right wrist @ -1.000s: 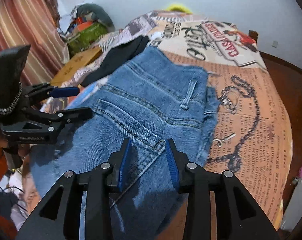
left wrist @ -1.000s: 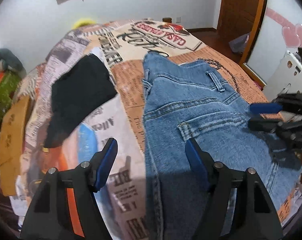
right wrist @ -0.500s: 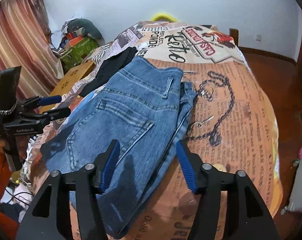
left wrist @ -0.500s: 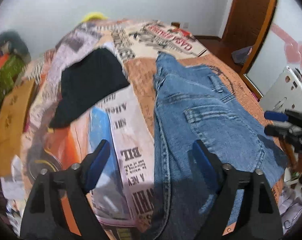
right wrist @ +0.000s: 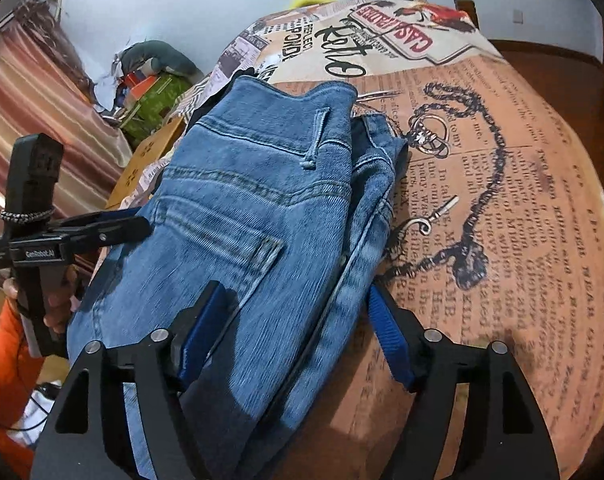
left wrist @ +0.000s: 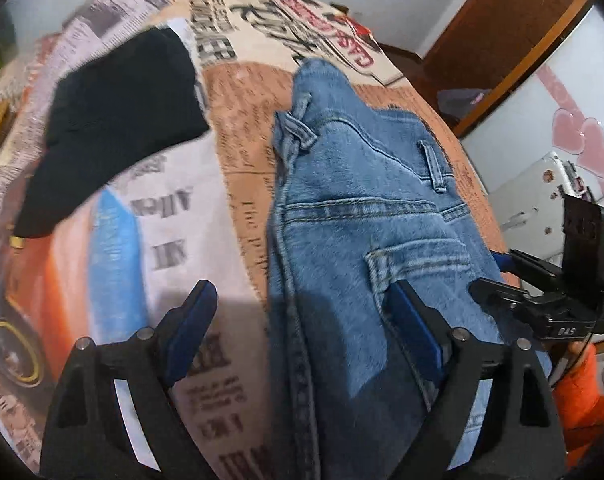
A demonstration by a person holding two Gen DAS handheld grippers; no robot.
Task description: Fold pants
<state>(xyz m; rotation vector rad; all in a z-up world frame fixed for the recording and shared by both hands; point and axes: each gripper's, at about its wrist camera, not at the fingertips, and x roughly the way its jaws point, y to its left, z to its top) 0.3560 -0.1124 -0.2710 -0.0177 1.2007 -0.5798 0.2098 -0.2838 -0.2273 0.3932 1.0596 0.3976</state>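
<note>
While the jeans [right wrist: 237, 216] lie on the bed [right wrist: 514, 208], doubled leg over leg with the back pocket up, the fold looks only partly done: the waist end sits far from the cameras, and I judge the lengthwise folds are left. Left tongs [left wrist: 302, 332] stand wide apart over the jeans' left edge, gripping nothing, one pad above the printed cover and one above denim. Right tongs [right wrist: 297, 332] are opening, straddling the right edge of the denim without pressing it. A black garment [left wrist: 113, 120] lies just beside the jeans on the left; it could get caught if the cloth is swept that way. Boxes and clutter [right wrist: 153, 80] stand off the bed, well clear.
</note>
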